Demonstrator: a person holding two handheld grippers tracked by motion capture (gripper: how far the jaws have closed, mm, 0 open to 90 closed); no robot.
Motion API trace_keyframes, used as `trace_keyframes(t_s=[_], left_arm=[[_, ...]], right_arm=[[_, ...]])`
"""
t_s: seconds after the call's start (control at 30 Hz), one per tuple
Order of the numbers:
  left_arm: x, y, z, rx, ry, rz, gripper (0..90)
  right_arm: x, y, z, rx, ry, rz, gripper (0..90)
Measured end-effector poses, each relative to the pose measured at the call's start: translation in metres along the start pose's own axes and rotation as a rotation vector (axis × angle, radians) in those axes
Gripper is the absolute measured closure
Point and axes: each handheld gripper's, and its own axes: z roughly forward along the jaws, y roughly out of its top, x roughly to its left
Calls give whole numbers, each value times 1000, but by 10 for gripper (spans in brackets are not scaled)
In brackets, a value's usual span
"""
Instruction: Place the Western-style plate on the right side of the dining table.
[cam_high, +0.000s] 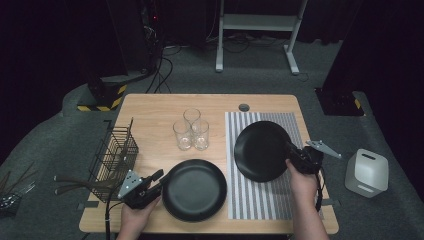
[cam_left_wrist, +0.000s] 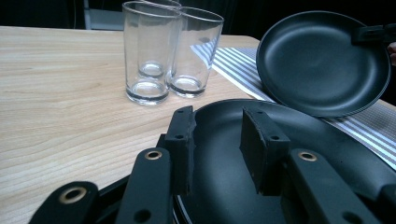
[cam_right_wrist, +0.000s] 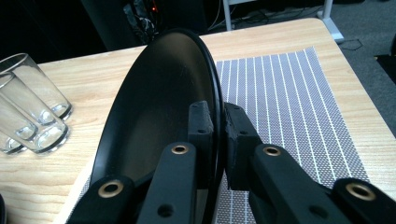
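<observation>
My right tool is clamped on the rim of a black plate, holding it tilted up over the striped placemat, its hollow face turned toward the three glasses. My left tool sits at the left edge of the second black plate, which lies flat on the tabletop; its jaws stand partly apart, one inside the rim and one outside, and I cannot tell whether they press on it.

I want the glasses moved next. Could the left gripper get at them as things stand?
Probably yes, once freed: bare table lies between the left gripper and the glasses. Its jaws now straddle the near plate's rim, so it must back off first.
</observation>
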Motion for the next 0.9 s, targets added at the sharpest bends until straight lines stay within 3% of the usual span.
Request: trace_keyframes(t_s=[0.9], left_arm=[[2, -2, 1, 5, 1, -8, 652]], right_arm=[[-23, -2, 13, 80, 14, 54, 814]])
